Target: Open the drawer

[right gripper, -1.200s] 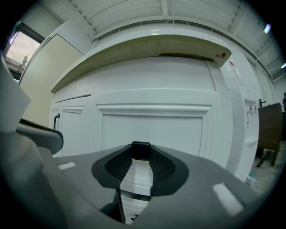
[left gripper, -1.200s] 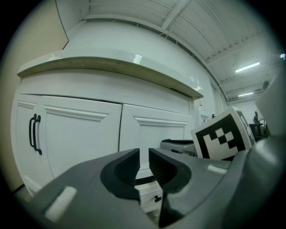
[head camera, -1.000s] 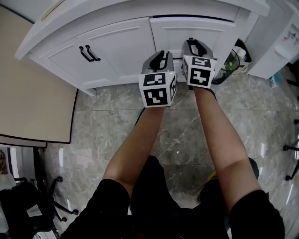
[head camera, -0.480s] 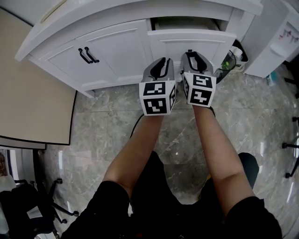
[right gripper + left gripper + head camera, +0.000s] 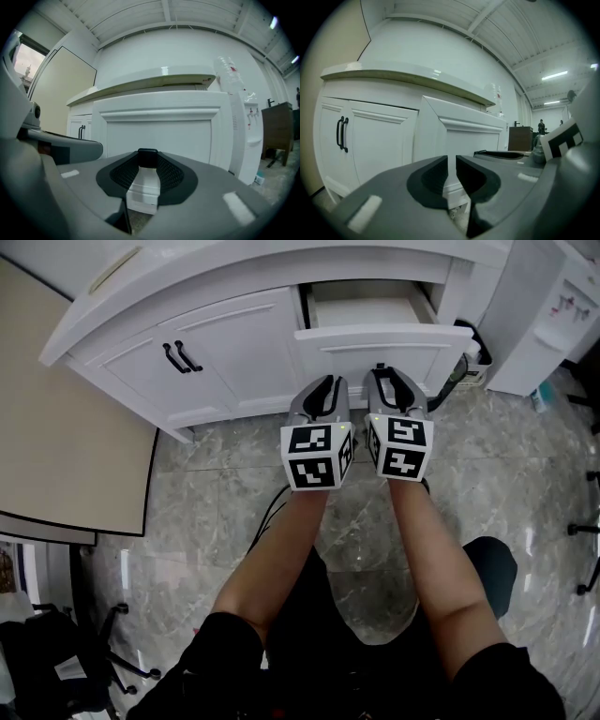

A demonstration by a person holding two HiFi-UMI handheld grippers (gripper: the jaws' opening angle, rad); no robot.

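Observation:
The white drawer (image 5: 384, 335) stands pulled out of the white cabinet (image 5: 234, 343), and its inside looks bare. My right gripper (image 5: 384, 371) is at the middle of the drawer front (image 5: 159, 131), shut on the black drawer handle (image 5: 148, 156), which sits between its jaws. My left gripper (image 5: 324, 382) floats beside it to the left, just below the drawer's left corner (image 5: 440, 126). Only a narrow slit separates the left gripper's (image 5: 452, 169) jaws, and nothing is between them. From the head view the handle is hidden behind the right gripper.
Two cabinet doors with black handles (image 5: 180, 357) are to the left of the drawer. A beige tabletop (image 5: 66, 437) juts in at the left. A white appliance (image 5: 539, 315) and a dark bin (image 5: 466, 362) stand to the right. The person's legs are over the marble floor (image 5: 216, 474).
The drawer has slid out from shut to well open. Both grippers have moved back towards the person, the right one drawing the drawer front with it.

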